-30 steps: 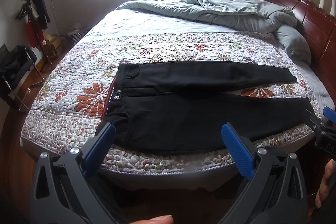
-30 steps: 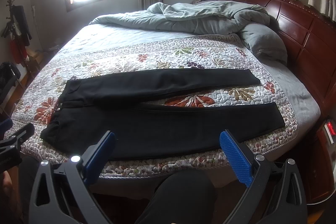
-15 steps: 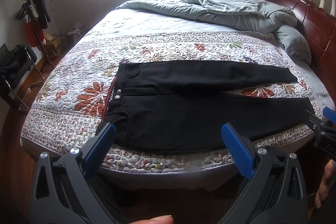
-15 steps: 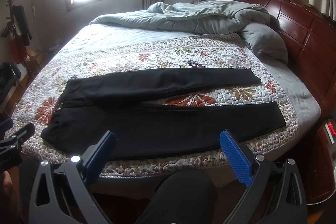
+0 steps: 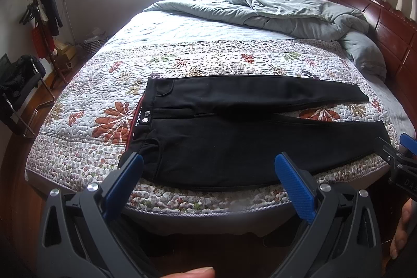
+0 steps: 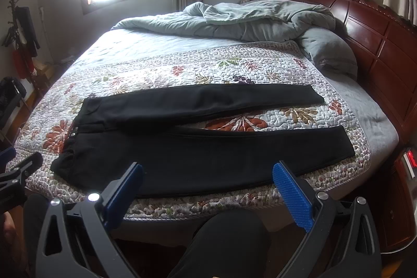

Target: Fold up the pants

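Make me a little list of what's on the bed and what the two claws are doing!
pants: black fabric pants lying flat, legs spread apart, waistband toward the window side
bed cover: floral quilted bedspread under the pants
blanket: rumpled grey-green comforter near the dark red wooden headboard
left claw: open, holding nothing
right claw: open, holding nothing
folding: not begun
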